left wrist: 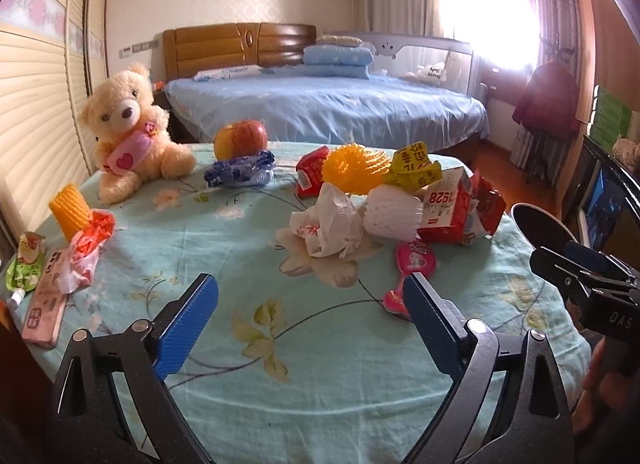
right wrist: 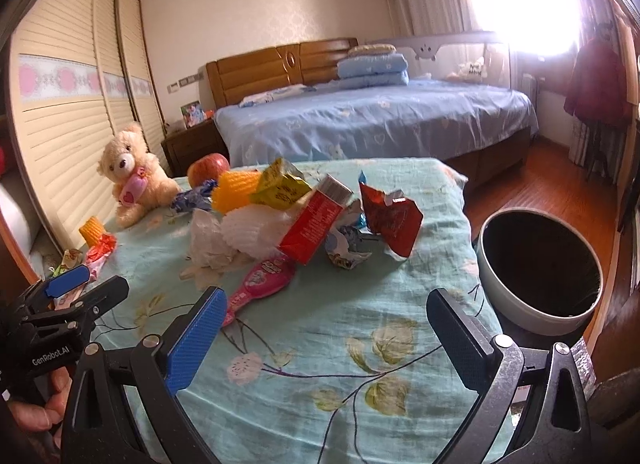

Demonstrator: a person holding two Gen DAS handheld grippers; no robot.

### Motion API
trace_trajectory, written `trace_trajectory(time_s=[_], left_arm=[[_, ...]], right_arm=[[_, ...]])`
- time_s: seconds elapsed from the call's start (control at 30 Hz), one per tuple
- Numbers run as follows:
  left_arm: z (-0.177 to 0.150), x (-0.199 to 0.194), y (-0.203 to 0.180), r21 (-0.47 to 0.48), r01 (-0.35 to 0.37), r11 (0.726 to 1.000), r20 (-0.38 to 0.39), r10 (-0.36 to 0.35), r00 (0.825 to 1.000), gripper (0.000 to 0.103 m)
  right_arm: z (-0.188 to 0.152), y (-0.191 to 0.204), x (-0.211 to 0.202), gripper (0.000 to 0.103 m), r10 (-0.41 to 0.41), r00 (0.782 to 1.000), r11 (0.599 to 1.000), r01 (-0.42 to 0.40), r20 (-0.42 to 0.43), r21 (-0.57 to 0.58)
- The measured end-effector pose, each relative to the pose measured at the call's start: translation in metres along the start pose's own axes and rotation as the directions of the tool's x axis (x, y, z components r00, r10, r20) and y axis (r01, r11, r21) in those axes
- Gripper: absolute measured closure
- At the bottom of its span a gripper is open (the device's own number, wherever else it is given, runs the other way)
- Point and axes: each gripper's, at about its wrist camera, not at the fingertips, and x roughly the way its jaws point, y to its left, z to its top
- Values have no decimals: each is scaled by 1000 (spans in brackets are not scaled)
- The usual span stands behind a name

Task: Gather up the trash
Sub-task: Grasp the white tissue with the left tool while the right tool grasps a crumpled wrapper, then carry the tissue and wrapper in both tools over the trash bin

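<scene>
While both grippers hover near the table edge, left gripper (left wrist: 310,304) and right gripper (right wrist: 326,320) fingers spread wide, holding nothing. Trash pile (left wrist: 384,200) far-centre; bin (right wrist: 536,268) right of the table (right wrist: 320,344).

Left black two-finger gripper (left wrist: 310,306) with blue ribbed finger pads (left wrist: 188,328), silver pivot screws, right black two-finger gripper (right wrist: 326,324) matching, white "GenRobot.AI" and "DAS" markings on housings, bare-skinned hand (right wrist: 52,404) at handle
</scene>
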Motion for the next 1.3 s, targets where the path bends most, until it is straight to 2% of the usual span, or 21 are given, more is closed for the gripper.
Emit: trace_trajectory(time_s=[0.1, 0.33, 0.67, 0.73, 0.77, 0.83, 0.9, 0.93, 0.97, 1.0, 1.17, 1.3], left_arm=[[5, 15, 0, 7, 5, 1000, -24, -5, 1000, 12], [14, 48, 0, 0, 28, 1000, -85, -28, 996, 21], [22, 90, -6, -9, 64, 998, -163, -65, 985, 30], [22, 95, -8, -15, 81, 997, -178, -83, 980, 35], [22, 98, -8, -14, 86, 996, -186, -87, 979, 41], [22, 103, -11, -12, 98, 995, -200, -99, 975, 52], [22, 107, -12, -16, 110, 994, -213, -111, 971, 70], [22, 108, -13, -20, 117, 993, -218, -119, 969, 77], [21, 108, -12, -23, 124, 992, -221, -126, 967, 92], [22, 108, -13, -26, 130, 991, -223, -133, 966, 95], [21, 91, -11, -23, 125, 992, -180, -127, 975, 97], [17, 73, -6, -34, 111, 993, -148, -115, 982, 97]], right_arm=[[4, -4, 10, 5, 3, 1000, 1000, -3, -22, 9], [14, -10, 44, 27, 3, 994, 1000, -2, -105, 10], [24, -15, 82, 41, 19, 982, 1000, -19, -187, 0], [25, -16, 88, 45, 25, 979, 1000, -25, -202, 1], [25, -16, 90, 46, 28, 978, 1000, -28, -207, 2], [25, -16, 95, 55, 33, 975, 999, -33, -218, 2], [25, -17, 97, 64, 36, 974, 999, -36, -225, 2], [26, -17, 97, 73, 36, 974, 999, -37, -225, 1], [26, -16, 97, 76, 38, 974, 999, -39, -225, 0], [26, -16, 97, 77, 39, 974, 999, -40, -221, 0], [25, -18, 87, 85, 60, 977, 998, -59, -205, 11], [23, -18, 76, 87, 78, 979, 997, -75, -191, 22]])
